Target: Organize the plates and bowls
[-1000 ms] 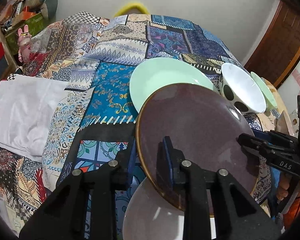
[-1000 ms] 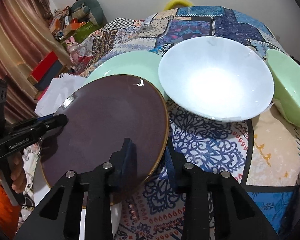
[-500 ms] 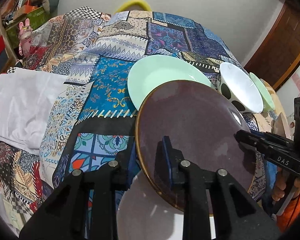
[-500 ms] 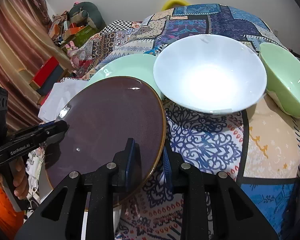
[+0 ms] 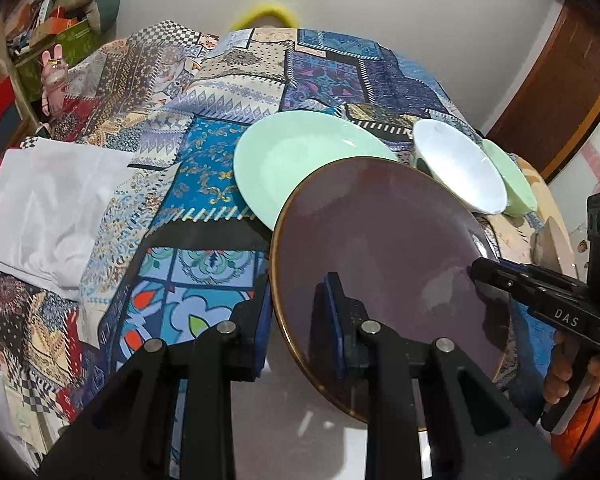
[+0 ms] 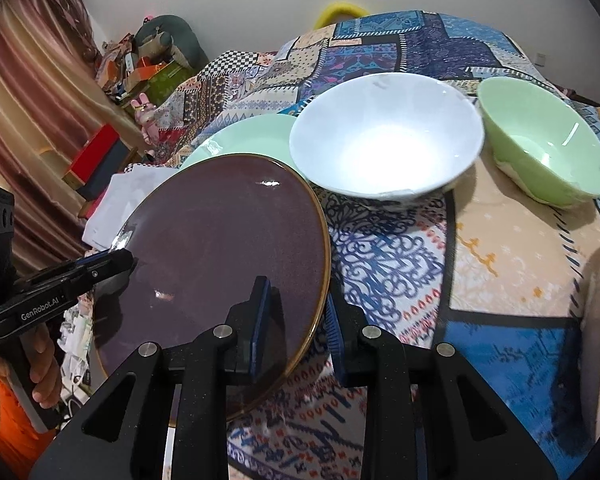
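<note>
Two grippers pinch one brown plate (image 5: 384, 248), tilted above patchwork cloth (image 5: 204, 176): left gripper (image 5: 300, 312) clamps its near rim, right gripper (image 6: 296, 312) clamps opposite rim. White plate (image 5: 284, 420) lies directly below. Mint plate (image 5: 296, 160) just behind; white bowl (image 6: 384, 136) and green bowl (image 6: 540, 144) beside it.

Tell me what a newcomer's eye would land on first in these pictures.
The dark purple plate with a gold rim dominates: it is held tilted above the patchwork cloth, gripped at opposite edges by the left tongs and the right tongs. Behind it lies a mint green plate. To the right sit a white bowl and a green bowl, side by side.
</note>
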